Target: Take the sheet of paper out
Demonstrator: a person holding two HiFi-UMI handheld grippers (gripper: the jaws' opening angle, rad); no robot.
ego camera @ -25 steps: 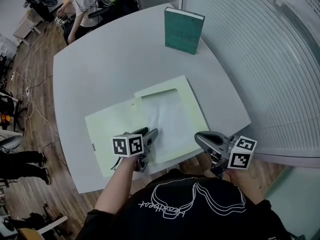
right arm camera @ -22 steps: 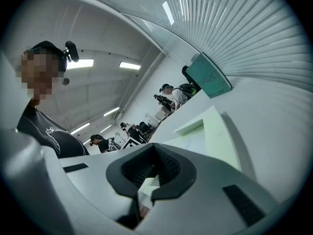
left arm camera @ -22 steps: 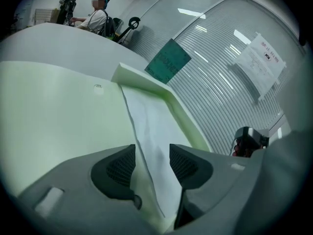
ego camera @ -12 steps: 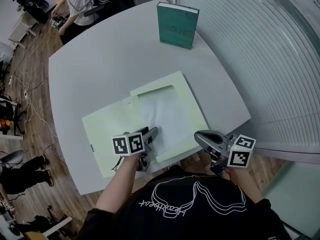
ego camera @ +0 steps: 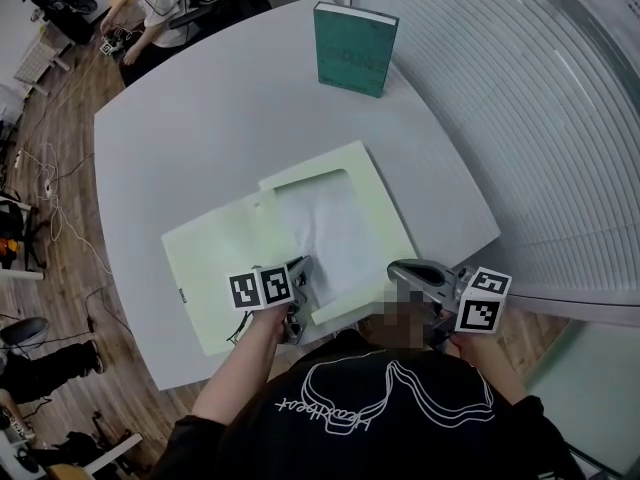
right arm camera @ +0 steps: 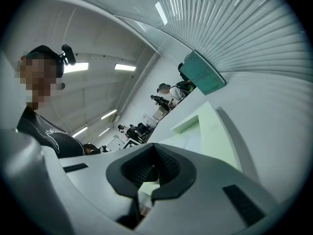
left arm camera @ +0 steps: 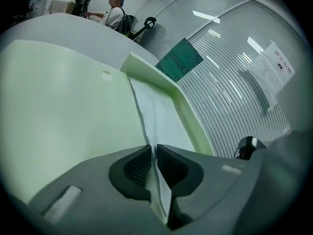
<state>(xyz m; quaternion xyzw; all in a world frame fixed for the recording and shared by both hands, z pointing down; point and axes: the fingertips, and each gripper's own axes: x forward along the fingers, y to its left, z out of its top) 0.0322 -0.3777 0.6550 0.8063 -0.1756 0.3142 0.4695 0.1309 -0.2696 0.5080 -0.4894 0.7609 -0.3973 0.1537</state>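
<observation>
Between left gripper's [left arm camera: 152, 148] closing fingers [left arm camera: 136, 168], paper sheet [left arm camera: 159, 114]

- Green book [ego camera: 355, 48]: faint lettering on the cover, too blurred to read.
- Notice sheet [left arm camera: 272, 68] on the slatted wall: printed lines, too small to read.
- Black shirt [ego camera: 400, 443]: white script, upside down, illegible.
- Pale green folder [ego camera: 215, 258]: tiny dark edge mark, unreadable.

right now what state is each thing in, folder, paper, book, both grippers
folder: open, lying flat
sheet of paper: lying in the folder, near edge lifted between the left jaws
book: closed, standing upright
left gripper: jaws closing on the sheet
right gripper: jaws shut, empty
</observation>
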